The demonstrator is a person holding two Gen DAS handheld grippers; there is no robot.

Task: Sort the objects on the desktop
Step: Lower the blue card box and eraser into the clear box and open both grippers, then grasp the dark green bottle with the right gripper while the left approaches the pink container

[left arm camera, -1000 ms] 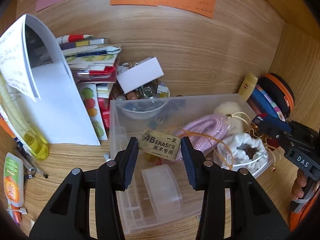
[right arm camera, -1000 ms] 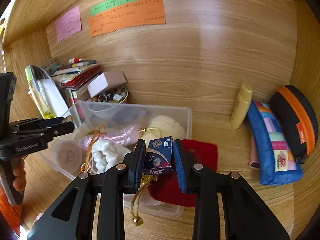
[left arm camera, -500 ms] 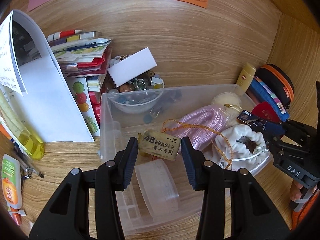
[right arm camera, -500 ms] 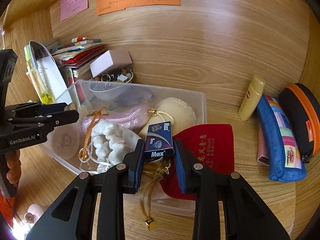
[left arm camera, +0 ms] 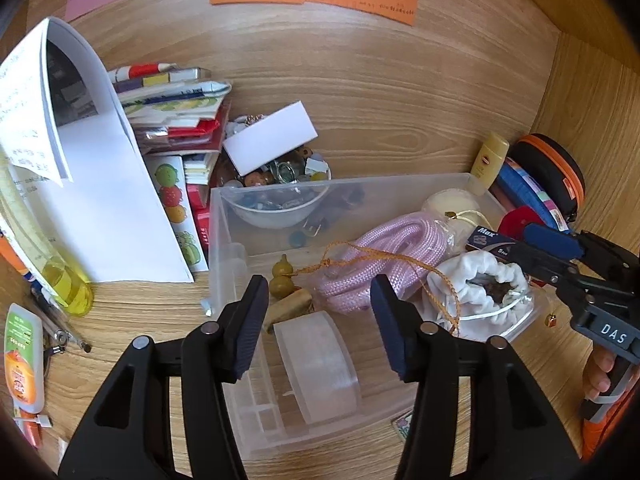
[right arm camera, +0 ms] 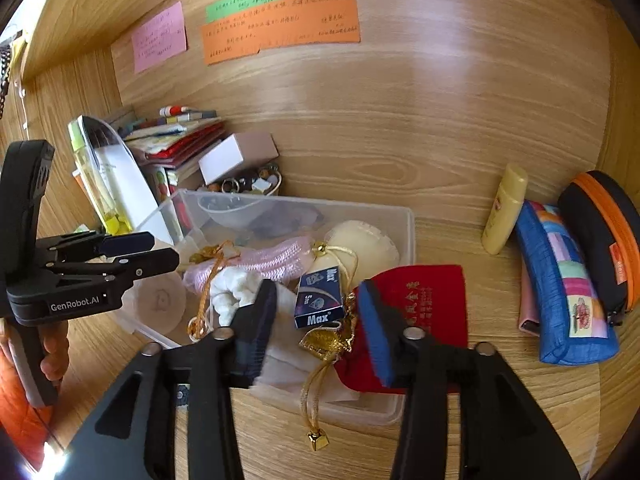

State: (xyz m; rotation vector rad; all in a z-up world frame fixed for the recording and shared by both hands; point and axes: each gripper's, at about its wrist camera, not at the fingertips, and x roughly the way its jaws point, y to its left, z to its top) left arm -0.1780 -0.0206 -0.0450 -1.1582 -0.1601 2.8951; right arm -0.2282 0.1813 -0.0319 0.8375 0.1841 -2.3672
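Wood desk (left arm camera: 400,92) with wood back wall, notes stuck on it; clear bin (left arm camera: 224,248) sits mid-desk as the landmark. Left gripper (left arm camera: 318,304) hovers over bin's near-left end, jaws opening, nothing pinched; eraser (left arm camera: 292,306) lies loose inside bin between the pads, next to tape roll (left arm camera: 320,360). Right gripper (right arm camera: 316,320) over bin's near-right corner, jaws opening too; blue Max box (right arm camera: 320,296) stands free between the pads, resting on the pile of pouches inside bin, pads not touching it. Pink rope (left arm camera: 384,264) and white pouch (left arm camera: 476,292) fill bin's middle. Red pouch (right arm camera: 420,308) hangs over bin's right rim. Step looks like drop-off: both items just let go into bin. Next move likely calls for lifting both grippers clear without snagging cords, then reaching for loose stuff outside bin, e.g. yellow tube (right arm camera: 506,208) right of bin or glue (left arm camera: 22,356) left of it.
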